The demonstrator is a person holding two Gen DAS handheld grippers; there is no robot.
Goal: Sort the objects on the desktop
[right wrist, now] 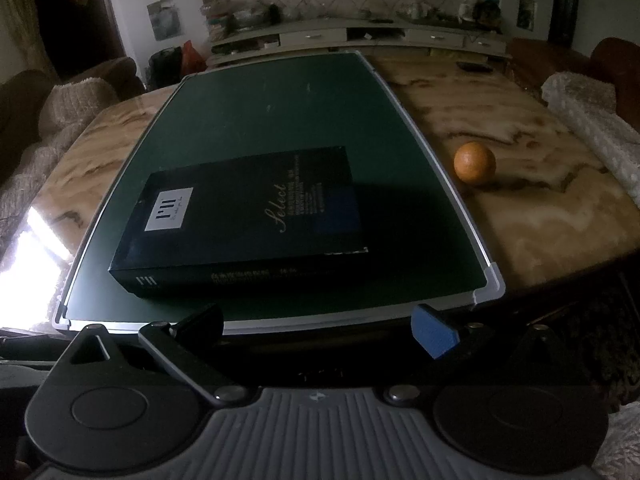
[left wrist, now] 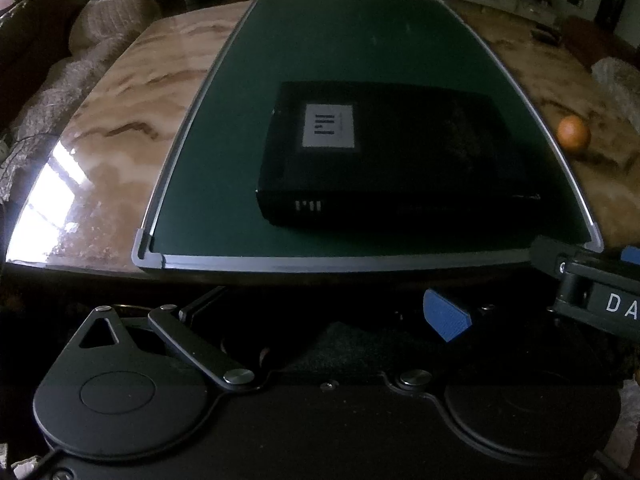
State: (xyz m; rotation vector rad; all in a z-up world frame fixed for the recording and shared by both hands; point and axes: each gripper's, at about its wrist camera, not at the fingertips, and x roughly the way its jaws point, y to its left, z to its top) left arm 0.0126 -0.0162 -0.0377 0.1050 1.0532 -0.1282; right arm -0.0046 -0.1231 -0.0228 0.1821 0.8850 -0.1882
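You look to be at the very start: nothing seems sorted yet. The black box point(right wrist: 244, 216) lies flat on the green board point(right wrist: 280, 92), toward its near end, and the orange point(right wrist: 475, 161) sits apart on the marble table point(right wrist: 520, 216), just right of the board's frame. Your right gripper point(right wrist: 316, 330) hangs off the near edge with fingers spread wide, holding nothing. Your left gripper point(left wrist: 328, 308) hangs low too, apparently wide and empty, though its dark finger is hard to make out.
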